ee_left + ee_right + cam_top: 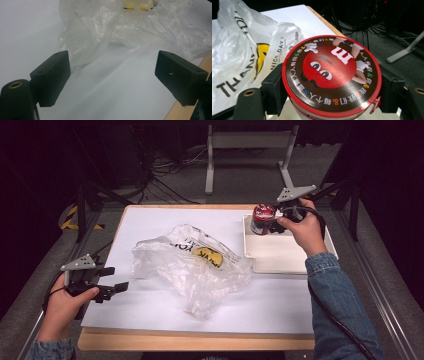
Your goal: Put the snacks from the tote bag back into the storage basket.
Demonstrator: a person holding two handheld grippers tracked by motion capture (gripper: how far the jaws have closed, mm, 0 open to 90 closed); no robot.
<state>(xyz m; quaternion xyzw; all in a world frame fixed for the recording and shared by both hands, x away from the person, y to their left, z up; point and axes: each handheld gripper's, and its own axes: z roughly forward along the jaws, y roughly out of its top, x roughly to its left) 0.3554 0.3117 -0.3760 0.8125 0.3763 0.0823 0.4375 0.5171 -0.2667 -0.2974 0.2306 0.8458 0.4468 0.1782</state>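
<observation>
Two jaws of the right gripper (pixel 274 226) are clamped on the candy tub (pixel 262 218) standing on the white tray (pixel 280 257), so lift it straight up, level, toward the plastic bag (pixel 192 265), where the left gripper (pixel 121 287) waits with jaws apart.

Candy tub lid (pixel 331 75), between the right tongs (pixel 332 85): white "m", ring of Chinese characters. Plastic bag (pixel 244 50) beyond: "THAN…", "NICE DAY".
</observation>
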